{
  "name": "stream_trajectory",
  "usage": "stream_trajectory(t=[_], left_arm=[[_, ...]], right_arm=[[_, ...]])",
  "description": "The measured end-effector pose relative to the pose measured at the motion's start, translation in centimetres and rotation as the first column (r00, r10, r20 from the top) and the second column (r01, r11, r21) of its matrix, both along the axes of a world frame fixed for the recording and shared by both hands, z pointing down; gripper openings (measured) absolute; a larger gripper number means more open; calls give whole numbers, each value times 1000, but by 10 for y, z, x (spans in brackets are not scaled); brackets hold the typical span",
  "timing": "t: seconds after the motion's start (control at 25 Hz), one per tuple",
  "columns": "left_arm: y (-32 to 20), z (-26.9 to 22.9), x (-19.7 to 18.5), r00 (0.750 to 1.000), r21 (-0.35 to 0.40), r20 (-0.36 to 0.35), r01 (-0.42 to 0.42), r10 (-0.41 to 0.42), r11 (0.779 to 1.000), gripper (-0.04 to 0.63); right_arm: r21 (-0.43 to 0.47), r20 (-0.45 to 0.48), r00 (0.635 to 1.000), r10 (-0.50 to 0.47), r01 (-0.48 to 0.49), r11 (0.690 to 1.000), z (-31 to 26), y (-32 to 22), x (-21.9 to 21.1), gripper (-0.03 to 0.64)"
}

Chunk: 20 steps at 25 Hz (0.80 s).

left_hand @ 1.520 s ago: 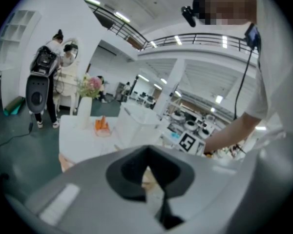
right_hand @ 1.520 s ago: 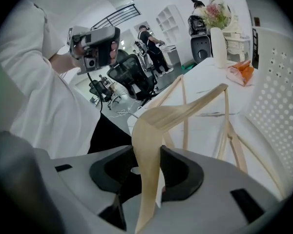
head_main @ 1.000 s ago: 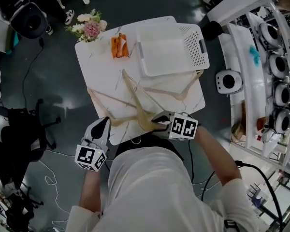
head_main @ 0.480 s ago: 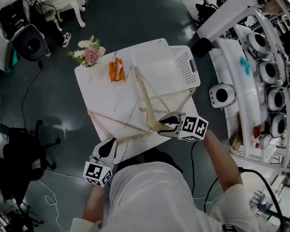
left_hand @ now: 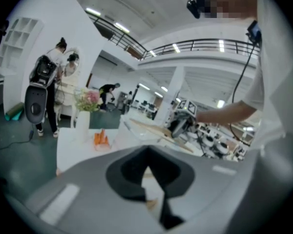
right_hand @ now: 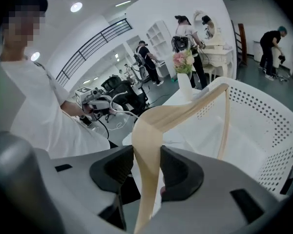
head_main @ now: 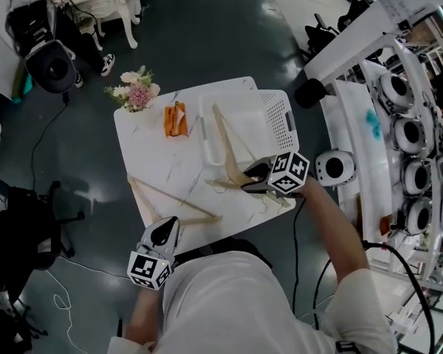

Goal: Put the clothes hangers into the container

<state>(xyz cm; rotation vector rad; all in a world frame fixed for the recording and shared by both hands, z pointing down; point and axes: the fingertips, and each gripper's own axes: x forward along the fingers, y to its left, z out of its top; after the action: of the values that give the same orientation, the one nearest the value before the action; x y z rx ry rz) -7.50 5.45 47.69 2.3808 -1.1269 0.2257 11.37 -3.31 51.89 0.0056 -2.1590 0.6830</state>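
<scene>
My right gripper [head_main: 255, 181] is shut on a pale wooden hanger [head_main: 223, 137] and holds it off the table, its long arm reaching over the white perforated container [head_main: 280, 120] at the table's back right. The right gripper view shows the hanger [right_hand: 185, 113] clamped between the jaws [right_hand: 146, 174], with the container's wall [right_hand: 266, 126] just beyond. A second wooden hanger [head_main: 179, 198] lies flat on the white table [head_main: 155, 153] at the front left. Off the table's front edge my left gripper [head_main: 162, 232] hangs shut on nothing; its own view [left_hand: 149, 179] shows the jaws closed together.
A vase of flowers [head_main: 136, 93] and a small orange object [head_main: 176, 118] stand at the table's back left. A white round device [head_main: 332, 168] and white racks [head_main: 406, 124] are close on the right. A black chair [head_main: 50, 63] and people stand farther off on the dark floor.
My right gripper has lifted its hanger from the table's front and carried it back over the container. The left gripper stays by the front edge. The head view has shifted.
</scene>
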Motion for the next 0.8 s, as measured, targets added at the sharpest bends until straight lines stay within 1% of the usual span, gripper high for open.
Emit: stream_trajectory(t=[0.16,0.32,0.52,0.6,0.8], left_arm=[[-4,-1,6,1000,-4,7,29,-29,1000,2],[-5,-1,11,997,-19,12,74,-73,997,2],[-3,3,13,992,-41,22,124,-123,991,2],[-2,5,12,990,-49,27,141,-140,989,2],[-3,7,10,984,-58,36,175,-173,983,2]], right_arm=[[-78,-40,998,-48,45,996,12,-23,9,166],[-171,-75,992,-99,85,982,19,-49,17,166],[-249,-104,986,-130,101,963,37,-74,20,166],[-271,-114,983,-142,107,957,45,-79,18,166],[-286,-152,976,-156,107,952,72,-92,12,166]])
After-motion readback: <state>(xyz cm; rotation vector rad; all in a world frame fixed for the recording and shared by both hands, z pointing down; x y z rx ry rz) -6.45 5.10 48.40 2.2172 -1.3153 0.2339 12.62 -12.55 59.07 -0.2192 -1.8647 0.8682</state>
